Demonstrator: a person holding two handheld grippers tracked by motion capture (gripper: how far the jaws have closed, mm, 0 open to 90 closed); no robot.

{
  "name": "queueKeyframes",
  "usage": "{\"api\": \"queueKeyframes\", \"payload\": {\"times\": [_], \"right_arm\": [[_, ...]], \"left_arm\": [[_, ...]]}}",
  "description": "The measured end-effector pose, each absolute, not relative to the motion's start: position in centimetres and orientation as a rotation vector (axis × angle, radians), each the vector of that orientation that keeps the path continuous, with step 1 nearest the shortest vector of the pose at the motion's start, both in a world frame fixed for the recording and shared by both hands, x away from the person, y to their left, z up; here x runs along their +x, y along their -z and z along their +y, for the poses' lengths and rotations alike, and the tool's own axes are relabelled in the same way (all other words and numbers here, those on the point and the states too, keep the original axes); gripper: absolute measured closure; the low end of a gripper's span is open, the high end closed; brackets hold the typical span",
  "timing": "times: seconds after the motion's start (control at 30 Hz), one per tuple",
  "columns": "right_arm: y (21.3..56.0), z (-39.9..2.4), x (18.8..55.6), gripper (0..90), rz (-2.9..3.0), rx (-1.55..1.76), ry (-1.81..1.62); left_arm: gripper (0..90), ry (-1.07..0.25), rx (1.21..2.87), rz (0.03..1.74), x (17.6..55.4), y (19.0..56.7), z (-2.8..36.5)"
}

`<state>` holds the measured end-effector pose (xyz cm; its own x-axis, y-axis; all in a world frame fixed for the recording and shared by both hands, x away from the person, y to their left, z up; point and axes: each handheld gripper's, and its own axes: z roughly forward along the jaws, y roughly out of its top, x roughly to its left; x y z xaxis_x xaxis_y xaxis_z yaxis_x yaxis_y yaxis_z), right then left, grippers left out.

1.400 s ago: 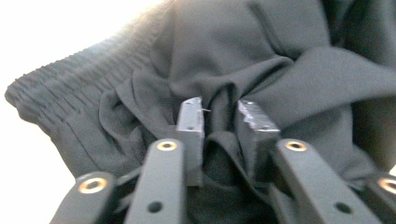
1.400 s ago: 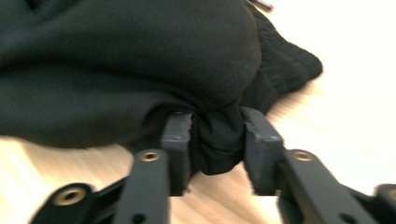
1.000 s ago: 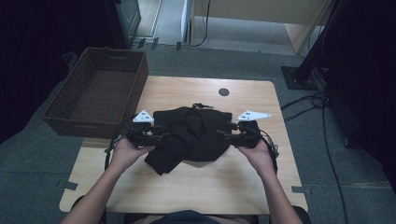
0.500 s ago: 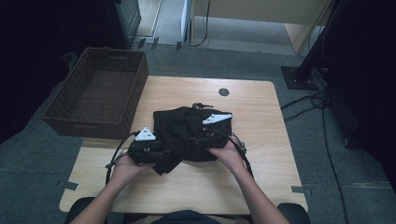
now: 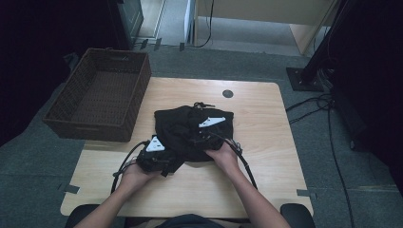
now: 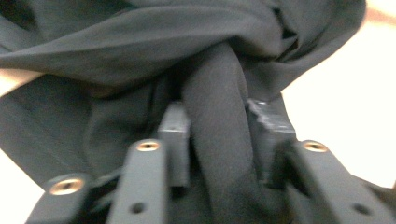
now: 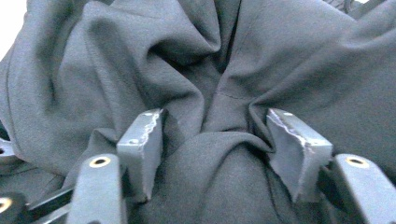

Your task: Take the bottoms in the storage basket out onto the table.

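High view, from the left: a basket (image 5: 97, 97) hangs off the table (image 5: 266, 166) edge, then the left gripper (image 5: 164, 159), its jaws just closing, pinches a roll of the black cloth (image 5: 183, 126) bunched mid-table, while the right gripper (image 5: 199, 137), also just closing, squeezes a fold.

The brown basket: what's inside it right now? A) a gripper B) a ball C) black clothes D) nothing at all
D: the woven basket shows only its bare bottom in the high view, while the black garment lies bunched on the table beside it.
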<state>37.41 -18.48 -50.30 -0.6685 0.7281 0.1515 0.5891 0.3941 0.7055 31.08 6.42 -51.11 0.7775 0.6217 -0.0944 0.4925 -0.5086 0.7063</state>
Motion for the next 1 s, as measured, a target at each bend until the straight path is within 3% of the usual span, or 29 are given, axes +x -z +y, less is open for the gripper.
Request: {"api": "queueKeyframes", "payload": {"times": [0.03, 0.07, 0.1, 0.17, 0.2, 0.27, 0.8, 0.83, 0.93, 0.97, 1.0], "right_arm": [[50.3, -18.6, 37.4, 51.4, 2.462, 1.197, -1.141], [50.3, -18.6, 37.4, 51.4, 2.462, 1.197, -1.141], [50.1, -18.9, 37.7, 66.1, 2.459, 1.237, -1.179], [50.0, -19.0, 37.8, 71.5, 2.459, 1.257, -1.194], [49.5, -19.4, 38.2, 82.1, 2.459, 1.294, -1.225], [49.1, -19.5, 38.3, 83.5, 2.455, 1.3, -1.223], [44.8, -23.1, 46.7, 83.6, 2.266, 1.399, -1.07], [44.9, -23.2, 47.2, 82.4, 2.269, 1.411, -1.067], [45.5, -23.2, 47.7, 76.3, 2.297, 1.407, -1.082], [45.8, -23.0, 47.7, 73.1, 2.316, 1.404, -1.084], [46.0, -22.6, 47.3, 65.0, 2.323, 1.381, -1.097]], "left_arm": [[69.2, -0.246, 2.214, 0.823, 31.2, 51.2, 6.5], [72.4, -0.246, 2.214, 0.823, 31.2, 51.2, 6.5], [76.8, -0.244, 2.204, 0.847, 31.4, 51.1, 6.5], [83.1, -0.234, 2.206, 0.852, 31.4, 51.1, 6.5], [85.1, -0.231, 2.213, 0.863, 31.4, 51.0, 6.5], [86.0, -0.216, 2.226, 0.866, 31.3, 50.8, 6.5], [85.9, -0.108, 2.2, 0.854, 27.6, 48.9, 8.3], [84.3, -0.121, 2.194, 0.859, 27.6, 49.0, 8.4], [65.1, -0.103, 2.168, 0.892, 27.8, 49.1, 8.5], [65.1, -0.112, 2.147, 0.888, 27.8, 49.0, 8.5], [57.9, -0.122, 2.126, 0.867, 27.7, 48.7, 8.5]]}}
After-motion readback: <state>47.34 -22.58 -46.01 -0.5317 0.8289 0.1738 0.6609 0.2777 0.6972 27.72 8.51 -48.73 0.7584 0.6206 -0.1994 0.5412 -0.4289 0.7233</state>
